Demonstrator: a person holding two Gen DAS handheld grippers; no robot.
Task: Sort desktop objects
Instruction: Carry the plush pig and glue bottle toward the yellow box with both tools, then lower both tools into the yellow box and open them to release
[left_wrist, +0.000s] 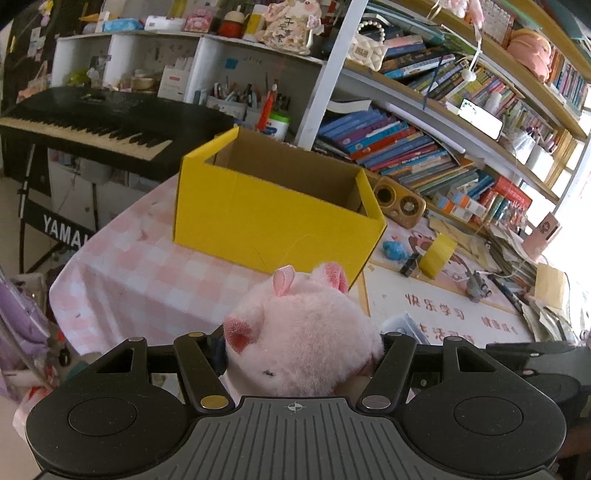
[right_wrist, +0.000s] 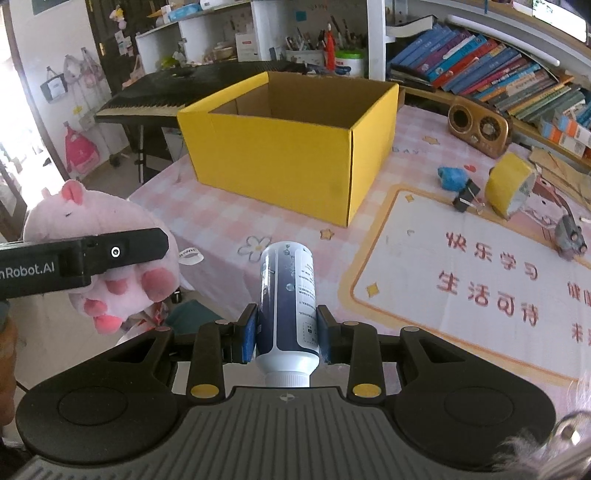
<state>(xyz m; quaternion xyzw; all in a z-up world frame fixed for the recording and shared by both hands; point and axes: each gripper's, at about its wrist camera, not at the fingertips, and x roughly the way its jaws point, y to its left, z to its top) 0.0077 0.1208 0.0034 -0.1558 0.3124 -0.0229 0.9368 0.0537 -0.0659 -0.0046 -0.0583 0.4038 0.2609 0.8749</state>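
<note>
left hand-held gripper (left_wrist: 301, 343) pinches the plush pig (left_wrist: 303, 332), right hand-held gripper (right_wrist: 286, 334) the bottle (right_wrist: 288, 295) — either could snag the yellow box (right_wrist: 288, 147) rim ahead.

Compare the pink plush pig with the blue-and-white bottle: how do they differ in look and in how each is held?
The plush pig is soft, furry and pink; the bottle is smooth, rigid, dark blue and white with printed text. The pig bulges wide between the left gripper fingers, while the slim bottle sits between the right gripper pads, cap toward the camera. Both are clamped above the table, short of the yellow box.
</note>
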